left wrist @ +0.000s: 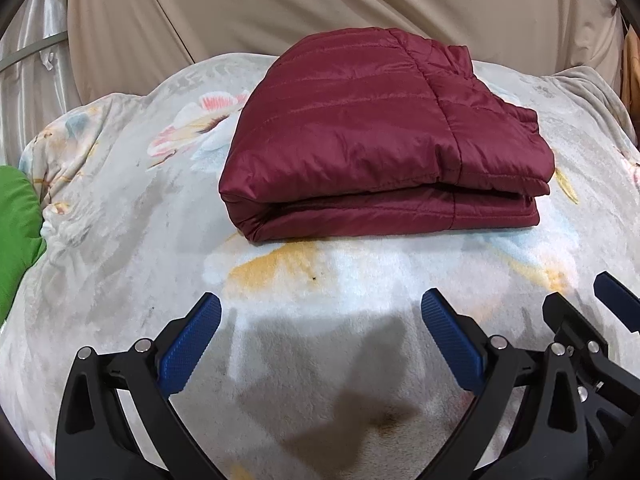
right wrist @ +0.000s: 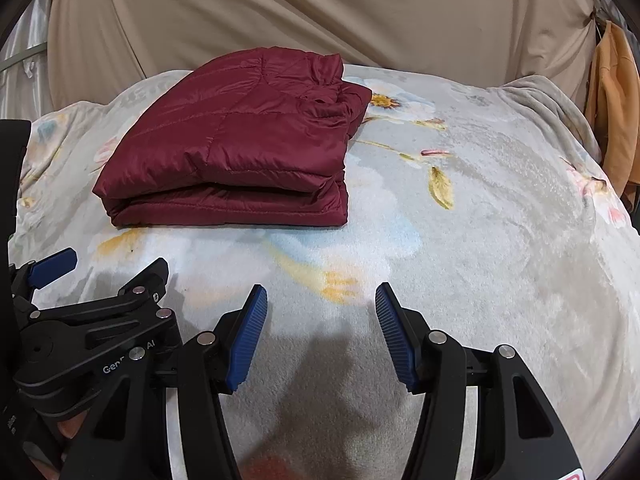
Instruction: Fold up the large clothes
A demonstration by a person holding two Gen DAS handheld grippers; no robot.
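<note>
A maroon quilted jacket (left wrist: 380,136) lies folded into a thick rectangle on the floral blanket (left wrist: 160,240); it also shows in the right wrist view (right wrist: 236,148), left of centre. My left gripper (left wrist: 320,304) is open and empty, hovering over the blanket short of the jacket's near edge. My right gripper (right wrist: 320,296) is open and empty, beside the left one and nearer than the jacket. The right gripper's fingers (left wrist: 612,296) show at the right edge of the left wrist view. The left gripper's blue fingertip (right wrist: 56,266) shows at the left edge of the right wrist view.
A beige sheet (left wrist: 320,8) hangs behind the bed. A green cloth (left wrist: 16,232) lies at the left edge. An orange garment (right wrist: 616,120) hangs at the far right. Pale curtain and a metal rail (left wrist: 32,48) stand at the back left.
</note>
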